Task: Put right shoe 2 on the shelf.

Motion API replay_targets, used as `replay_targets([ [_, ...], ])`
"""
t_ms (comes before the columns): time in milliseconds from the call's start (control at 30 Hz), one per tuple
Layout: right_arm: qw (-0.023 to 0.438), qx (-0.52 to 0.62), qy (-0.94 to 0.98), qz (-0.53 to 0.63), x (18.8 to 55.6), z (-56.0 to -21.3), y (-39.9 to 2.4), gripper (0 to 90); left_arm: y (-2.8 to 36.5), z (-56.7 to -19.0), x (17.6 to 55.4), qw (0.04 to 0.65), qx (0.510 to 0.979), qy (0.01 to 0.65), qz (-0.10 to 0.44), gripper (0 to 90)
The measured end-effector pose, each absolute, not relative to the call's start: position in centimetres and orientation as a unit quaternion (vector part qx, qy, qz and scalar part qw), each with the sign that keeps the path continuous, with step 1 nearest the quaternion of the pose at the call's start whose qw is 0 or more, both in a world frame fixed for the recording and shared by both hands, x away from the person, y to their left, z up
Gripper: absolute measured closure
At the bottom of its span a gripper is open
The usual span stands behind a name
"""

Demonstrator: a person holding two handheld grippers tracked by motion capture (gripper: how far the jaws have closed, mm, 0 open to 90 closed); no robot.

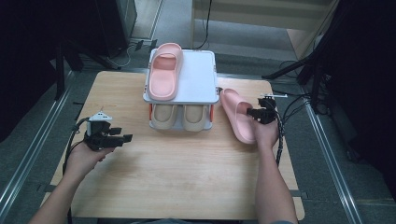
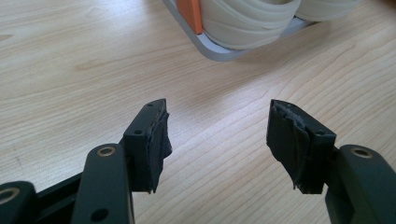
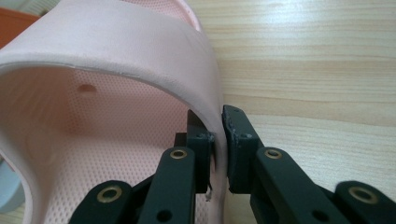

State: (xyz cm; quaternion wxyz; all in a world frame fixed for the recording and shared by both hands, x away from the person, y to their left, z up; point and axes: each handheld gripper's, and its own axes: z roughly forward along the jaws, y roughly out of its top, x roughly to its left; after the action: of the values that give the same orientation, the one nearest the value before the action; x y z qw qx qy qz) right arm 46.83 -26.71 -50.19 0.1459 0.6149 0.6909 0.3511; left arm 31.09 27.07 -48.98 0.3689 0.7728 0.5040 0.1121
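High view overhead facing forward, gripper views close, sharing wooden table (image 1: 177, 163)

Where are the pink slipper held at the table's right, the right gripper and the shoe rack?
pink slipper (image 3: 140, 51), right gripper view, strap.
right gripper (image 3: 218, 140), right gripper view, between fingertips.
shoe rack (image 1: 198, 77), high view, bare top shelf.

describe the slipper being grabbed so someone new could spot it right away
Start at the grey two-tier rack at the table's far edge. Just right of it, a pink slipper lies on the bare wood. Unlike its mate on the rack's top shelf, the right gripper pinches its strap.
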Motion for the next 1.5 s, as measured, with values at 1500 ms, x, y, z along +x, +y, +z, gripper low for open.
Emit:
replay_targets([
  [1500,0.190,0.612,0.700,0.314,47.8,-36.8,-26.7,82.6,26.7,-49.7,31.5,0.363,0.779,0.503,0.093,38.2],
])
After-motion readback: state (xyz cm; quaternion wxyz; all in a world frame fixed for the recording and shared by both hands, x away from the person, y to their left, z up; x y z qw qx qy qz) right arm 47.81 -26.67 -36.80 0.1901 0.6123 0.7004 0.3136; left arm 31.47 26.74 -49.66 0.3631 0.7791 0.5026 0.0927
